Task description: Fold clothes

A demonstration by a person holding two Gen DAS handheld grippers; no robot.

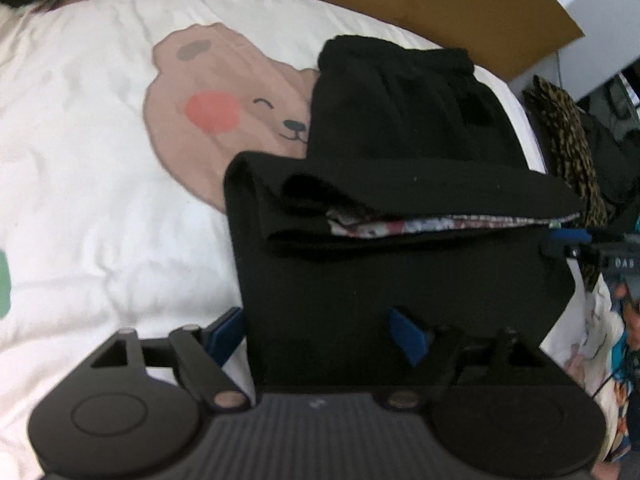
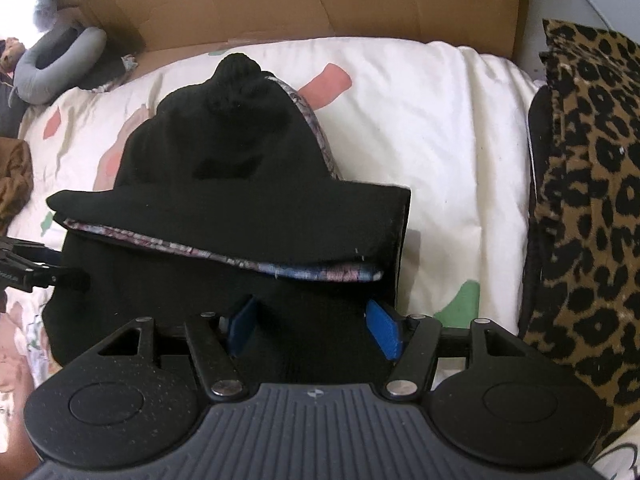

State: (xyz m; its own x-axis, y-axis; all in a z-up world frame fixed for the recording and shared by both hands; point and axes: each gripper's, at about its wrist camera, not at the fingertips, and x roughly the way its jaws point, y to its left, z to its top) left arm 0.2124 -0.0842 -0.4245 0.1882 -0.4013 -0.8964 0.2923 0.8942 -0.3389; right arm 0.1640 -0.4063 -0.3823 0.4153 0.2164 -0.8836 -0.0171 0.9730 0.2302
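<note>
Black garment (image 1: 400, 216) with patterned lining: on bed quilt (image 1: 100, 160), partly folded, long axis running away from both tools. Left tool (image 1: 320, 336) and right tool (image 2: 316, 330): fingers spread, straddling its near edge, equally close.

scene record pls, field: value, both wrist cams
surface: white quilt with bear print
garment: black garment, partly folded, patterned lining showing at the fold
left gripper: jaws open around near edge of garment
right gripper: jaws open around near edge of garment
beside: leopard-print cloth, to the right
behind: cardboard
</note>
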